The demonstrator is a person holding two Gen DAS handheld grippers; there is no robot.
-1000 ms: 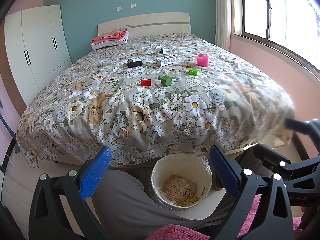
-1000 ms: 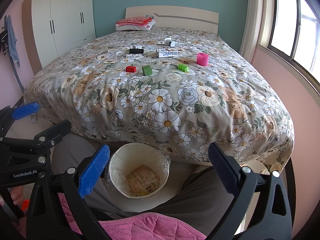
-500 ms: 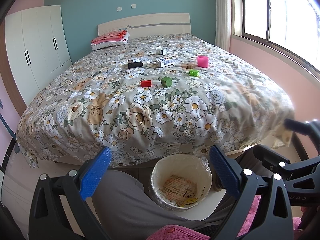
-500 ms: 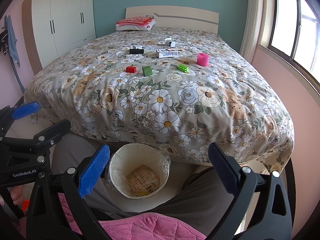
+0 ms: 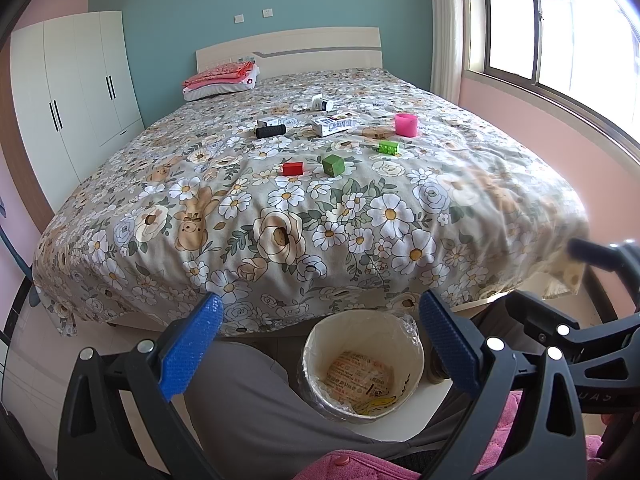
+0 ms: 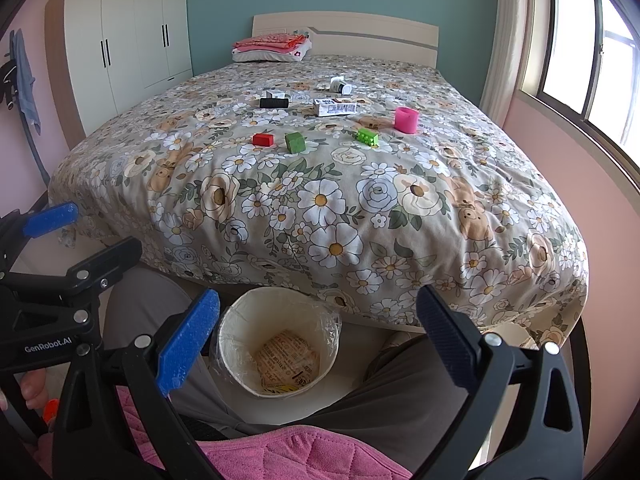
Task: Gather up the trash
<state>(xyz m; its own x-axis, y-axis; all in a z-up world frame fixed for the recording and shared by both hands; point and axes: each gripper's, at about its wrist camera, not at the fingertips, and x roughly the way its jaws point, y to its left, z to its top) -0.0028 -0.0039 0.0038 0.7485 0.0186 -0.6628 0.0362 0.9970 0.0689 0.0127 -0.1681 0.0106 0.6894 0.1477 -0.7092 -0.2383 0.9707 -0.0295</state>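
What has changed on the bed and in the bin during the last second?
Nothing visibly changed. Both hand-held grippers, left and right, stay open and empty above the round cream plastic-lined bin; the small items on the floral bedspread lie as before.

Print on the flat paper wrapper at the bottom of the waste bin is too small to read. Same for the label on the white carton far up the bed. The small white box sits half hidden behind the black cylinder. The wardrobe is cut off by the left-wrist view's edge.
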